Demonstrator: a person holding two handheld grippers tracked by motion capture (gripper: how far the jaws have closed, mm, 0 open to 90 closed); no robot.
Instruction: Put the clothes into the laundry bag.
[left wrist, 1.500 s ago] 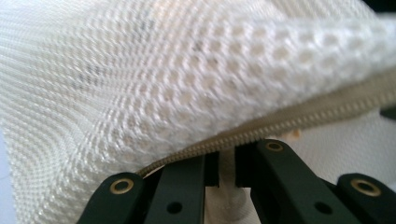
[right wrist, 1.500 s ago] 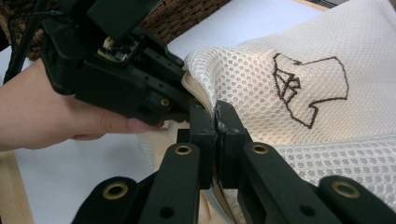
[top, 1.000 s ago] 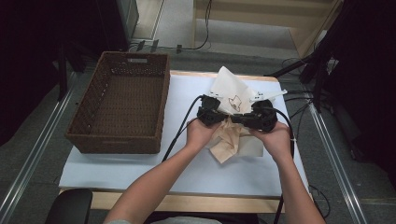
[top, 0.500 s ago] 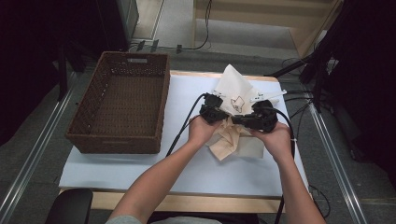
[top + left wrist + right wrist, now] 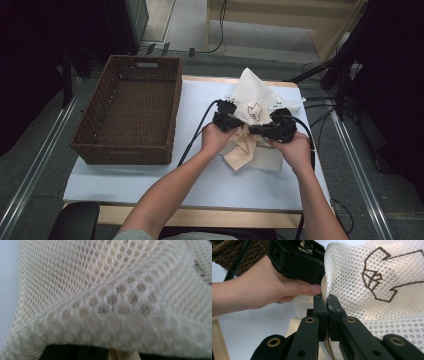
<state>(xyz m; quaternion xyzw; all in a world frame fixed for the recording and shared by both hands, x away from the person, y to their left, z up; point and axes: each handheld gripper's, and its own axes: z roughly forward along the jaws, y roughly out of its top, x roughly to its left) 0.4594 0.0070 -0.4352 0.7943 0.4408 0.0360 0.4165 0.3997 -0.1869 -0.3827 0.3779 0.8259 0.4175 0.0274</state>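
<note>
Mesh laundry bag [image 5: 252, 100], white, with a brown outline figure stitched on it, stands peaked near the far right of the white table [image 5: 150, 180], held up between both grippers. A beige cloth [image 5: 247, 150] spills from under it toward the person.

Left to right: wicker basket [image 5: 127, 115], dark brown, sits apart at the table's left, nothing visible inside. Left gripper [image 5: 226, 119] is next, at the bag's left edge. In its own view mesh drapes right over the lens and the jaws are hidden; I judge them closed on the bag's edge, since the fabric hangs from that spot. Right gripper [image 5: 327, 305] has its jaws pressed together on a beige-trimmed edge of the bag, plain in its own view, with the left hand [image 5: 262, 287] just beyond.

Key relation: the bag rises up and away from both jaw pairs, each pinching a low edge on opposite sides, so the opening probably lies between them. The two hands look about equally near. The basket is well left of the bag, closer to the left hand.
</note>
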